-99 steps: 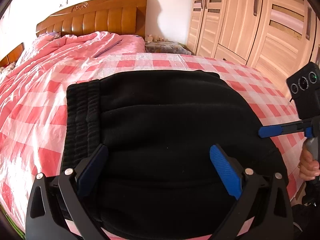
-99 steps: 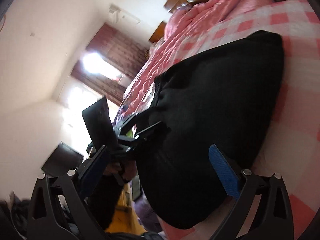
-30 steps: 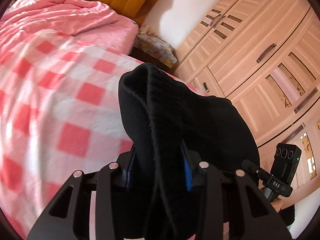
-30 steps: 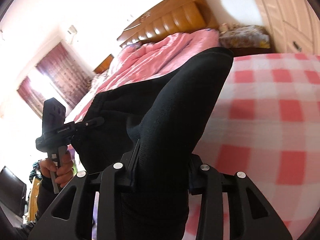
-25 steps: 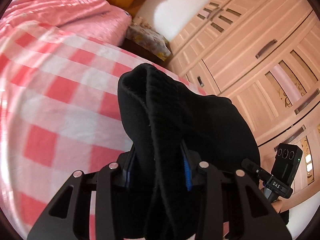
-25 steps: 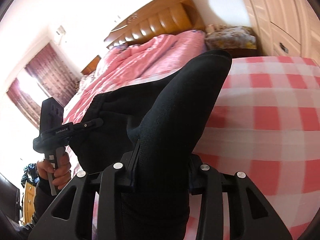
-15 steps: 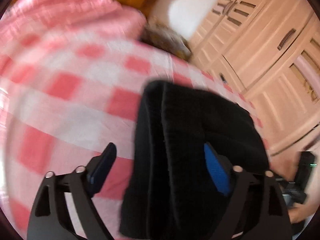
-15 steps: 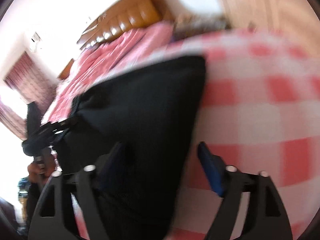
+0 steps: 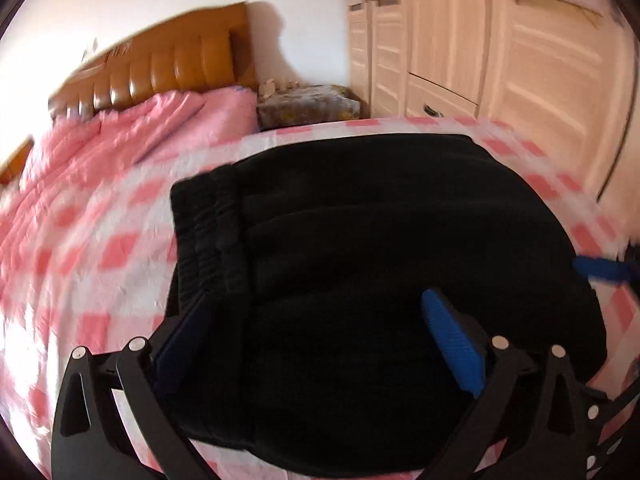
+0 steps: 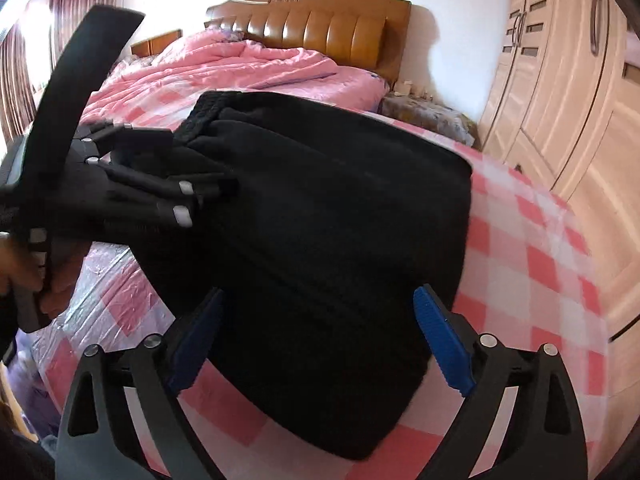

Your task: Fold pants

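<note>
The black pants (image 9: 380, 240) lie folded in a thick block on the pink checked sheet (image 9: 92, 280), elastic waistband (image 9: 208, 220) to the left. My left gripper (image 9: 320, 332) hovers over the near left part of the block; its jaws are opening and the blue pads (image 9: 452, 344) stand clear of the cloth below. In the right wrist view the pants (image 10: 320, 200) fill the middle. My right gripper (image 10: 320, 340) hangs above their near edge, jaws opening, pads not pressing. The left gripper (image 10: 204, 158) shows there at the waistband end, held by a hand (image 10: 16, 268).
A bunched pink quilt (image 10: 248, 68) and the wooden headboard (image 10: 312, 20) lie beyond the pants. A cluttered nightstand (image 9: 308, 104) stands by the bed. Light wooden wardrobes (image 9: 500, 60) line the right side. Dark red curtains (image 10: 80, 4) hang at the far left.
Both grippers were shut on a raised fold of the pants. They have let go and spread wide, and the pants now lie flat as a folded block on the bed.
</note>
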Demonstrator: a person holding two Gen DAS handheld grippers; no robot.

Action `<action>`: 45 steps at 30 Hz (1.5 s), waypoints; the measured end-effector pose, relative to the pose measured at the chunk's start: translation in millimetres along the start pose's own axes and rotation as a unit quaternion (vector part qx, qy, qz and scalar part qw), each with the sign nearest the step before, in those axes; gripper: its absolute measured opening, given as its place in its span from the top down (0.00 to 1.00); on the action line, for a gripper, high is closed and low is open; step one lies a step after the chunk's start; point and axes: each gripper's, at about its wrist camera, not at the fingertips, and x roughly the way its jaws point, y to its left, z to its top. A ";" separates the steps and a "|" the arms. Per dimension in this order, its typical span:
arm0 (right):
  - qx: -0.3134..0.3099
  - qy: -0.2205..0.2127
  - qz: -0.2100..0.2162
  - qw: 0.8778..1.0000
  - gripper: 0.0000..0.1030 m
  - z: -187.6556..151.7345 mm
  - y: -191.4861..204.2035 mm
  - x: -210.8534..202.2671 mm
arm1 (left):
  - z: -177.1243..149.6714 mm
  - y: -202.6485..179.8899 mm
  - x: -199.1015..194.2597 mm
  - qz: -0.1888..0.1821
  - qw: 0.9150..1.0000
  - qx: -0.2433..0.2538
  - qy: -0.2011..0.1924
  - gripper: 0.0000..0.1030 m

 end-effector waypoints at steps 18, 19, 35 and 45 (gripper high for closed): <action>0.082 -0.141 -0.137 0.977 0.05 -35.9 13.2 -135.9 | -39.0 -46.2 -163.0 0.180 0.973 -0.097 -0.104 0.01; 0.098 -0.140 -0.131 0.977 0.05 -43.1 12.7 -136.3 | -41.8 -49.6 -167.6 0.174 0.974 -0.097 -0.110 0.01; 0.154 -0.066 -0.087 0.982 0.05 -86.2 13.2 -99.3 | -82.2 -91.3 -166.8 0.106 0.988 -0.059 -0.094 0.01; 0.146 -0.062 -0.083 0.984 0.05 -85.9 17.8 -97.2 | -90.6 -83.7 -163.0 0.092 0.990 -0.067 -0.085 0.01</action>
